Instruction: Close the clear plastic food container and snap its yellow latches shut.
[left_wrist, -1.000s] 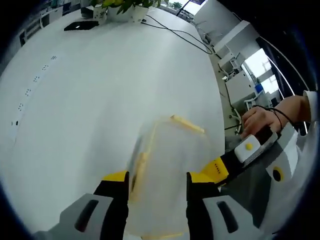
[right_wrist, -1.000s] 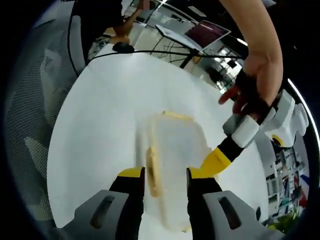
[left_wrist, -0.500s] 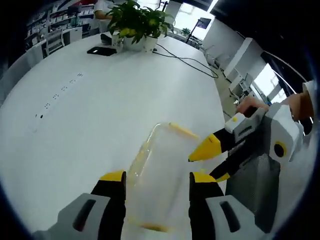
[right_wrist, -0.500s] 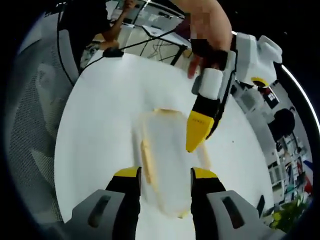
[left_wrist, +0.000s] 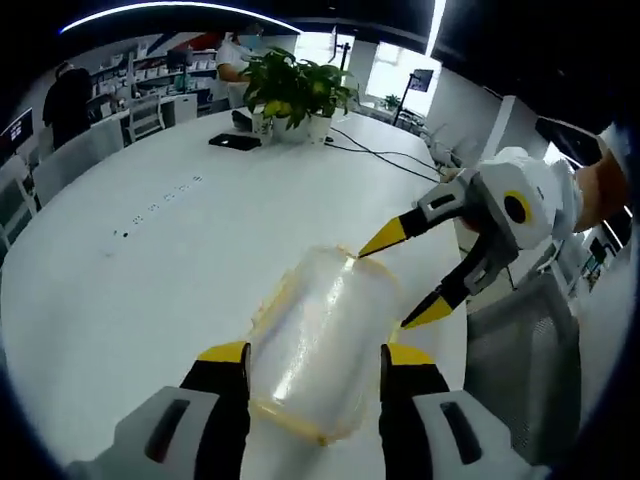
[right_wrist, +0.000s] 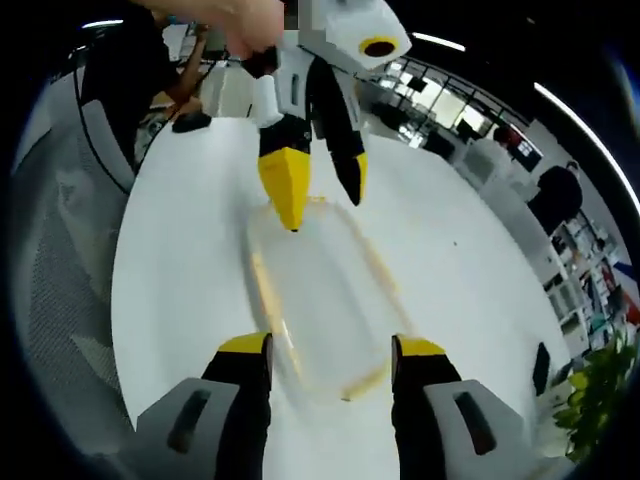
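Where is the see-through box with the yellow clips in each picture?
Left gripper view: the clear food container lies on the white table, low in the middle, between that gripper's own jaws.
Right gripper view: the container sits mid-picture, above that gripper's own jaws.
Shared landmark: the potted plant, top centre in the left gripper view, bottom right in the right.

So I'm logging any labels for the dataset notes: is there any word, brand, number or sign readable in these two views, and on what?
None can be read.
Clear plastic container: no print visible on it or its yellow latches.
White table: a row of small dark marks, too small to read.
Background shelves and screens: too blurred to read.
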